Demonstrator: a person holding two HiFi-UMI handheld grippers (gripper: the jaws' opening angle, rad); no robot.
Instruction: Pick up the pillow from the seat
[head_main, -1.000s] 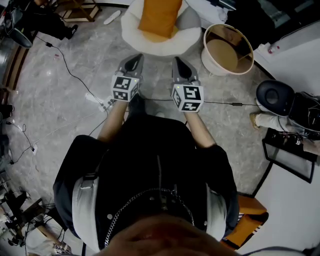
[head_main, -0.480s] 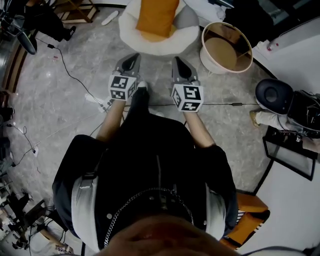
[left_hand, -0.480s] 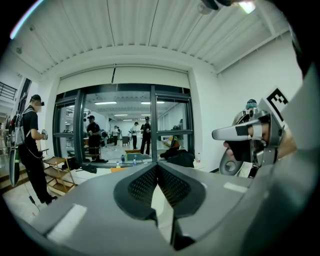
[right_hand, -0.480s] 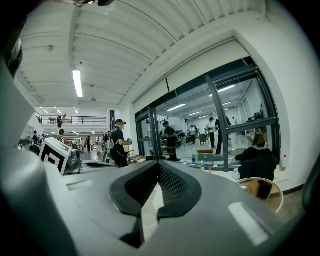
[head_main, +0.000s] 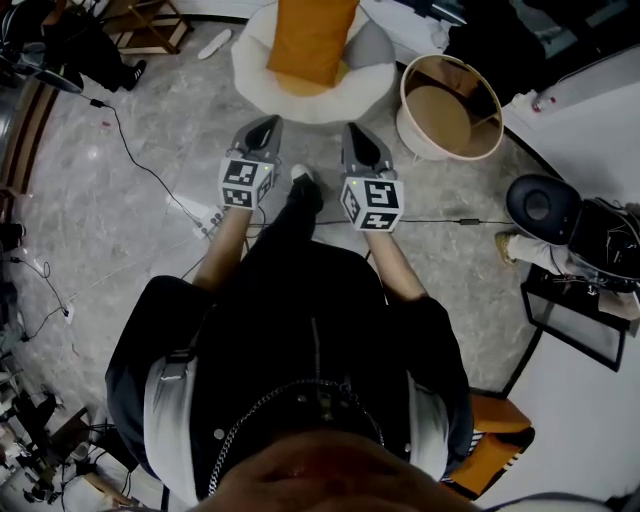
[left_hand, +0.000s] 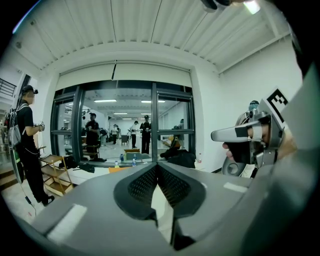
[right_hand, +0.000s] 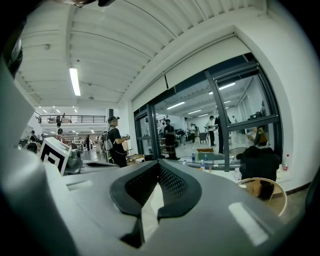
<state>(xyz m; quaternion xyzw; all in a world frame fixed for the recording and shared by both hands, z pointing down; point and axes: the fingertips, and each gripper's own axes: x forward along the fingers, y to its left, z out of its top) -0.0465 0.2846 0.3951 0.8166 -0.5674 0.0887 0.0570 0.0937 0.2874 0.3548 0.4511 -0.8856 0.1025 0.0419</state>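
I hold the left tongs (head_main: 266, 126) and right tongs (head_main: 357, 132) side by side above the grey marble floor (head_main: 120, 215), each pair pressed together on nothing (tips aimed at the seat). The orange rectangular fabric pillow (head_main: 310, 40) lies on the white round fluffy seat (head_main: 256, 78), just on their far side.

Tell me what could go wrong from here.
1. The left gripper and right gripper are both shut and short of the pillow; unless they open, they may just shove it on the seat.
2. A cable and power strip lie on the floor by the person's shoe: a trip is possible.
3. The basket stands close beside the seat; the right gripper could knock it.
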